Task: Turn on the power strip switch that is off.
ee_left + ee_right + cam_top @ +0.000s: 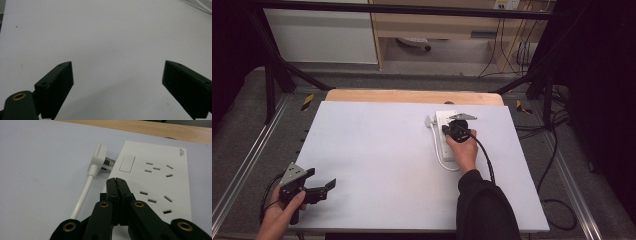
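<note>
Power strip [160, 177] lies flat at the surface's [377, 160] far right. Right tool [115, 180], clenched empty, rests above it, seemingly poised to press. White plug [98, 157] lies just beside the strip. Left tool [117, 82], released, waits well apart.

Dim, slightly soft pictures. The white table [377, 160] is evenly lit from above while the high view's corners fall into near black. In the gripper views, faint shadows sit beneath the blurred dark jaws at the bottom.
</note>
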`<state>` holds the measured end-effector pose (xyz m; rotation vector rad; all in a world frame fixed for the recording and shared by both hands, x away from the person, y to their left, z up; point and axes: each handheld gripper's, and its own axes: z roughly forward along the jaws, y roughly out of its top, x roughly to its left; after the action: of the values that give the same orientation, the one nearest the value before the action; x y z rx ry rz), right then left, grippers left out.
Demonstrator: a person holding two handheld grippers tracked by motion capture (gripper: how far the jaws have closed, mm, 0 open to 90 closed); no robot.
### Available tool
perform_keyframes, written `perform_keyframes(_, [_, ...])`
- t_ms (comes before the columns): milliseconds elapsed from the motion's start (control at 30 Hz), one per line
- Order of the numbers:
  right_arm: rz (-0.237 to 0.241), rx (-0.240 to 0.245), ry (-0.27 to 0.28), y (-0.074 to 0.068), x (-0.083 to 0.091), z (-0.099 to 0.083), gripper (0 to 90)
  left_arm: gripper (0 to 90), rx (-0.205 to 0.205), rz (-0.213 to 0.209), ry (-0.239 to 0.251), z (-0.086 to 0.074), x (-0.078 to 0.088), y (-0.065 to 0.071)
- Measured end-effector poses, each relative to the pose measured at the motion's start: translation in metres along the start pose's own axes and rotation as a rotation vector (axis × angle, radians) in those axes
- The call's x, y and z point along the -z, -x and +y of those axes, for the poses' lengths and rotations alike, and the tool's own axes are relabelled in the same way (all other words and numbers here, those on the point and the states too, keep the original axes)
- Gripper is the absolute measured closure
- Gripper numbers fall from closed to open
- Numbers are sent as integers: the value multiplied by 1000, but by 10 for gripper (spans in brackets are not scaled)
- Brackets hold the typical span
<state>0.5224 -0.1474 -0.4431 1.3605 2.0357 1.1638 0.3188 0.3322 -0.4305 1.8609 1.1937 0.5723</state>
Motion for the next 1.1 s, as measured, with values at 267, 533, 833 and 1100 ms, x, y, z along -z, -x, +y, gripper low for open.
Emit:
perform_keyframes(267, [3, -1, 15, -1, 3, 2, 900, 102, -2, -1, -3, 0, 0, 0])
perform_keyframes(533, [-4, -4, 41, 1, 9, 7, 867, 102, -1, -1, -2, 0, 0, 0])
perform_keyframes(833, [-11, -19, 53, 2, 14, 11, 736, 102, 0, -2, -4, 0, 0, 0])
perform_keyframes(1100, [-17, -47, 49, 4, 21, 15, 500, 100, 0, 0, -5, 0, 0, 0])
